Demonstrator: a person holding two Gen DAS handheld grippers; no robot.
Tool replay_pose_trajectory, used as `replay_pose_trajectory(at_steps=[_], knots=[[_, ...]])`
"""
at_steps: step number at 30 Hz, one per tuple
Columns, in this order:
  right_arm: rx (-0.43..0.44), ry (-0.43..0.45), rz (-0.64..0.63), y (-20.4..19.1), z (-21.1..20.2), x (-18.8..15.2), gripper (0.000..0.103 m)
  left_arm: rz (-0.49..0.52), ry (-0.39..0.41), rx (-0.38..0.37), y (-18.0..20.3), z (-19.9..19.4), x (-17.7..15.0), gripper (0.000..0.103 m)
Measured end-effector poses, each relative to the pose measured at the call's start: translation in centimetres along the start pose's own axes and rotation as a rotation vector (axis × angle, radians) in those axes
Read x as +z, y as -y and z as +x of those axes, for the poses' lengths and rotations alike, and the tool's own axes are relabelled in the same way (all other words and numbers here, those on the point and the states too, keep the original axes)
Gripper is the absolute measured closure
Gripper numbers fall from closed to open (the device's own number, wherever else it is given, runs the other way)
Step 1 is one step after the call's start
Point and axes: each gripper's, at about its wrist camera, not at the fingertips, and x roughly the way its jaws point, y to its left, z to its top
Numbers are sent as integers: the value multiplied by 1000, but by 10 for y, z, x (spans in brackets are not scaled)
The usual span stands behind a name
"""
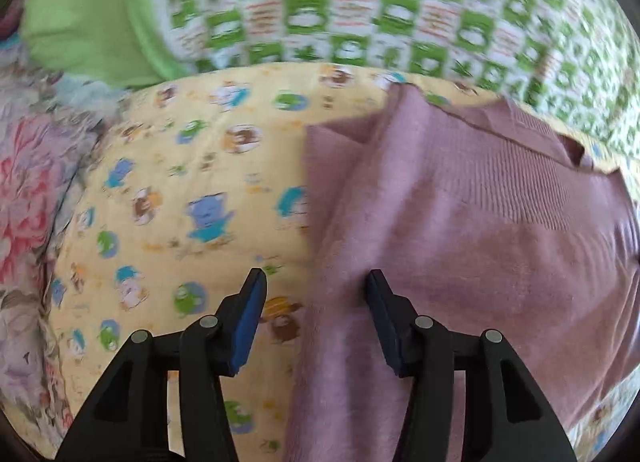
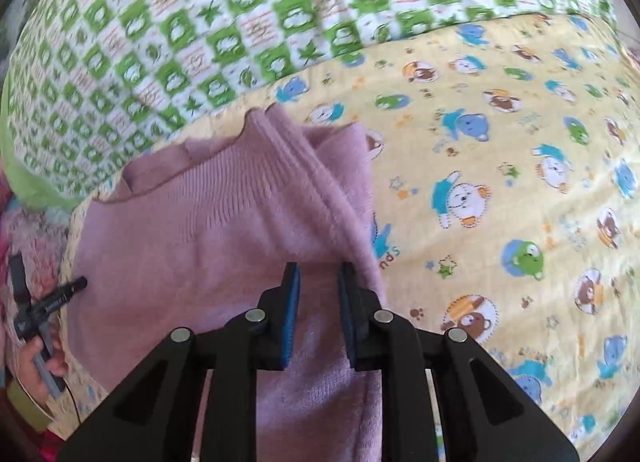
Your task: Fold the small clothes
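Both grippers hang over the mauve knit sweater (image 1: pixel 460 222) on the yellow cartoon sheet (image 1: pixel 192 190): left gripper (image 1: pixel 316 282) released, right gripper (image 2: pixel 319 274) parted, gripping nothing.

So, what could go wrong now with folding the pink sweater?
The right gripper has its jaws open over the folded flap of the pink sweater, so that flap may slip back open. The left gripper straddles the sweater's edge and might also pinch the yellow sheet.
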Motion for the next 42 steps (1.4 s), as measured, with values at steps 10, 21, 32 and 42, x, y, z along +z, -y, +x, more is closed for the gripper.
replay_pose_trajectory(at_steps=[10,21,32,42], knots=[[152,15,-35,-58,-27,-27,54,-153,-26,-64,-17,-56,-62,42],[222,-63,-24,-91,-21,-70,50,-504,-204,-182,-29,-40,-130,34],[229,-57,-12,-92,-30,-76,50,-590,-135,-225,-20,-21,-98,68],[189,6,60,-59,-53,-74,50,-280,44,-295,47,-91,-43,87]])
